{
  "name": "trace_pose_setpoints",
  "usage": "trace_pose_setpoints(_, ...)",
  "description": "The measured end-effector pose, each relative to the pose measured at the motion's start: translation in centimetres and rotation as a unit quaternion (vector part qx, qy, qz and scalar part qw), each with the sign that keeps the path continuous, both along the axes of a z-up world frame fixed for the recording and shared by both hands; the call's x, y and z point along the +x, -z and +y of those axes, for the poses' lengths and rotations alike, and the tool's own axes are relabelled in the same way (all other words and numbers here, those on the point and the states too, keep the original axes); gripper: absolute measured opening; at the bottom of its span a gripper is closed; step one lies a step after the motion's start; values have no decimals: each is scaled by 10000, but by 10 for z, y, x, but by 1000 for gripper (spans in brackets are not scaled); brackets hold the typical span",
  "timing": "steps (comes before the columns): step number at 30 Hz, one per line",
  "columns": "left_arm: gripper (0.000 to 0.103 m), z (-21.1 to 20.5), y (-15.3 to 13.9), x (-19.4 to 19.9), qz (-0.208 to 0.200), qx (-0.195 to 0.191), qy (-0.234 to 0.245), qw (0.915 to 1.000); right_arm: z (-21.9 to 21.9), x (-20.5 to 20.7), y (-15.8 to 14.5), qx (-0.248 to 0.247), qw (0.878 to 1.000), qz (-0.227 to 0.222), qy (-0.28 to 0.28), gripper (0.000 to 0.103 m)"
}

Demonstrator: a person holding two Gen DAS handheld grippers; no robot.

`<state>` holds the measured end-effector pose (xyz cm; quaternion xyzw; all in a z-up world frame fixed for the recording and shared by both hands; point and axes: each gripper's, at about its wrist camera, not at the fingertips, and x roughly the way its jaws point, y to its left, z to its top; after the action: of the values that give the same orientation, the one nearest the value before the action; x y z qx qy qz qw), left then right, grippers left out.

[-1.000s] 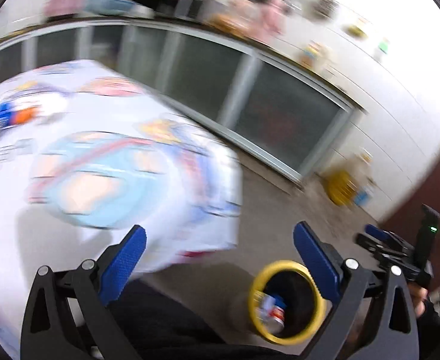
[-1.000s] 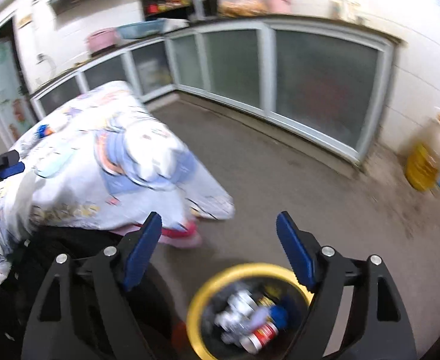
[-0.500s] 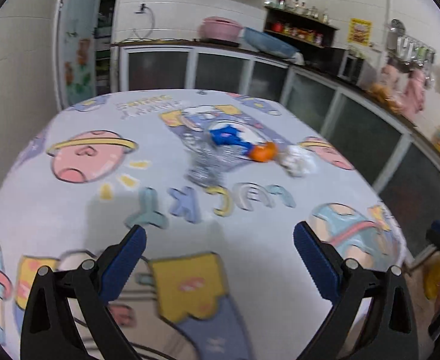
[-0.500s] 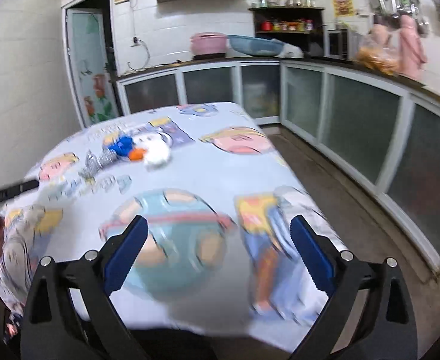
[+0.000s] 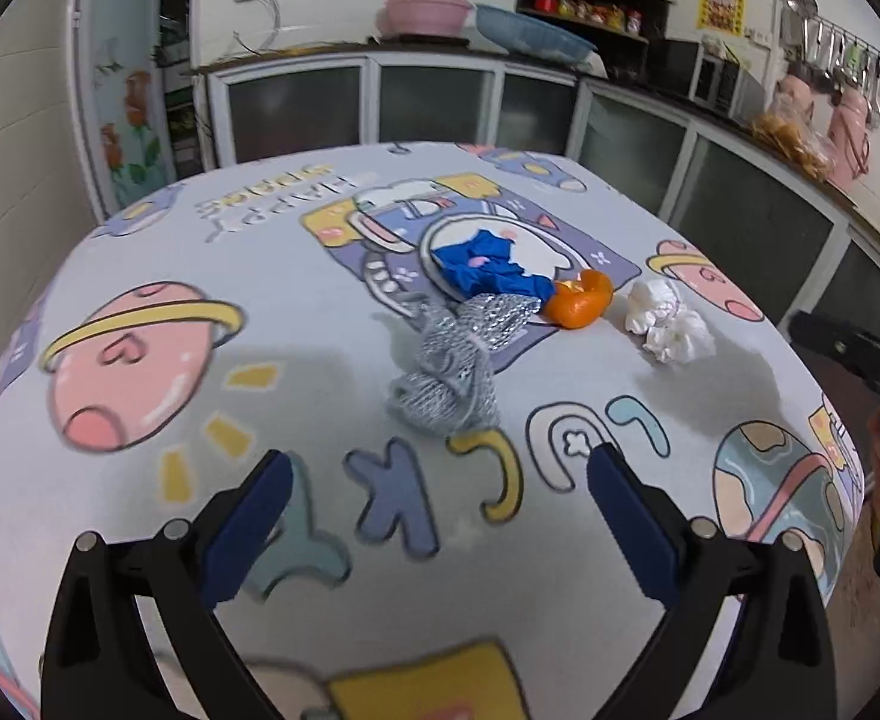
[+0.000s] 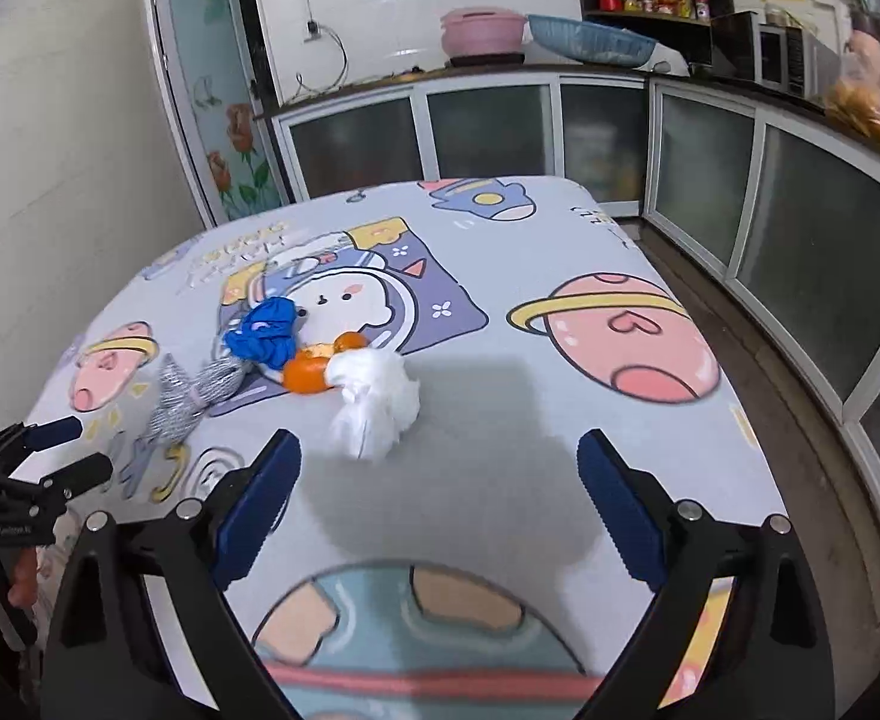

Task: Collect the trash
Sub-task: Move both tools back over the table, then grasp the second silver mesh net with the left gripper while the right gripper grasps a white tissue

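White tissue, orange peel and blue wrapper lie clustered on the bench; both the left hand-held gripper and the right hand-held gripper gape empty, the right one's jaws just widened.

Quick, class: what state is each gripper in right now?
Left gripper: open, holding nothing.
Right gripper: open, holding nothing, jaws just opened wider.

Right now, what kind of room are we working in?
Most likely a home kitchen. A counter with frosted-glass cabinets runs along the walls, a shelf of jars hangs above it, and a microwave sits on the counter. The trash lies on a table under a cartoon tablecloth.
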<state>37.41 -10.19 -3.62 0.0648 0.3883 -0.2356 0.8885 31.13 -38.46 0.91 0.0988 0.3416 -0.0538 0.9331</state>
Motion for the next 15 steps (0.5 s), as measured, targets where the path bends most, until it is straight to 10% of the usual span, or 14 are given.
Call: trace_pose_setpoints(15, 95, -10, 27, 61, 474, -130, -301, 9983, 29, 79, 35, -206, 9974, 566, -404, 76)
